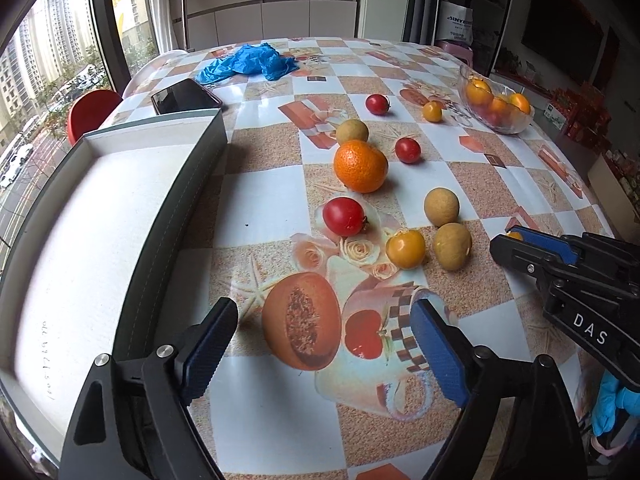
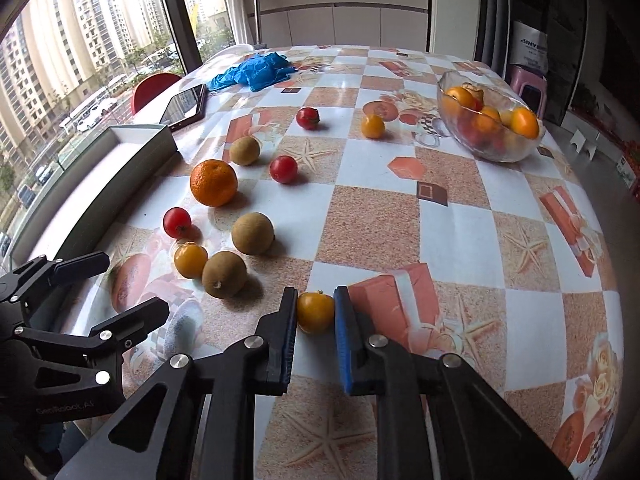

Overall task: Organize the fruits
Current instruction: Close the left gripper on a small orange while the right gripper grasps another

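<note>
My right gripper (image 2: 316,300) is shut on a small yellow tomato (image 2: 315,312) that rests on the checked tablecloth. My left gripper (image 1: 324,312) stands open above the cloth, with only a printed fruit picture between its fingers. Beyond it lie an orange (image 1: 360,166), a red tomato (image 1: 344,216), a yellow tomato (image 1: 405,249) and two brown round fruits (image 1: 453,246). More small tomatoes lie farther back. A glass bowl (image 2: 500,156) with several fruits stands at the far right. An empty grey box (image 1: 100,220) with a white lining sits at the left.
A dark phone (image 1: 184,96) lies behind the box, and a crumpled blue plastic sheet (image 1: 252,62) lies at the table's far end. A red chair (image 1: 90,112) stands beside the window at the left. The table edge runs close on the right.
</note>
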Motion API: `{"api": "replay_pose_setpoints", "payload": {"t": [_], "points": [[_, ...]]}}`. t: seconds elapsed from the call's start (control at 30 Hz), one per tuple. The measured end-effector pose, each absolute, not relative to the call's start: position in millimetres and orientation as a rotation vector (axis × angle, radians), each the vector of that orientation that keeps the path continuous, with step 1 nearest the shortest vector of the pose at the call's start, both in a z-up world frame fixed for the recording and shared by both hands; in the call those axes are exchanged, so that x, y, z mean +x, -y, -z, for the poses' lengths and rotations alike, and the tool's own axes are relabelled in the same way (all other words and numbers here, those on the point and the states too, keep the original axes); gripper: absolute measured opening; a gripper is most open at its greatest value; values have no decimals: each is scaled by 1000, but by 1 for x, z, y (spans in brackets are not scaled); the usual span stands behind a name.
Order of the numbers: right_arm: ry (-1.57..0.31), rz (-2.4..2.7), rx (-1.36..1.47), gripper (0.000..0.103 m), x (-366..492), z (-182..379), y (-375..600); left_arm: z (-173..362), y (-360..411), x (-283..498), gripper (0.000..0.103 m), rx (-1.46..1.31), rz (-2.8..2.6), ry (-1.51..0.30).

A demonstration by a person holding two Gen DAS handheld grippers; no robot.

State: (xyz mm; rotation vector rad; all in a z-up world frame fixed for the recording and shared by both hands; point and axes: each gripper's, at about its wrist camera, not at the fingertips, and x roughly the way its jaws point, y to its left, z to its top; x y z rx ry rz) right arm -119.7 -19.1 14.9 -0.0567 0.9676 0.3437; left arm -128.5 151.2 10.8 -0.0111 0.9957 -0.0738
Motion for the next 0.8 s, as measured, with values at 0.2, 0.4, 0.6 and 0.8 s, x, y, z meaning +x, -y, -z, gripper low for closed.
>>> {"api": "replay_pose_setpoints", "payload": {"t": [0.2,0.4,0.6,0.8], "points": [[-982,-340,27,20,-130,-16,44,-10,-133,-116,71,1,112,-1001],[-971,-337,49,20,-138,-23,53,-12,-119,-100,42,32,130,-992],[-967,-350,54,20,-147,-31,52,-17,-123,-109,22,-12,181,-984],[-966,-371,51,20,-155,-38,44,-40,-139,-137,22,-17,189,-936]]}}
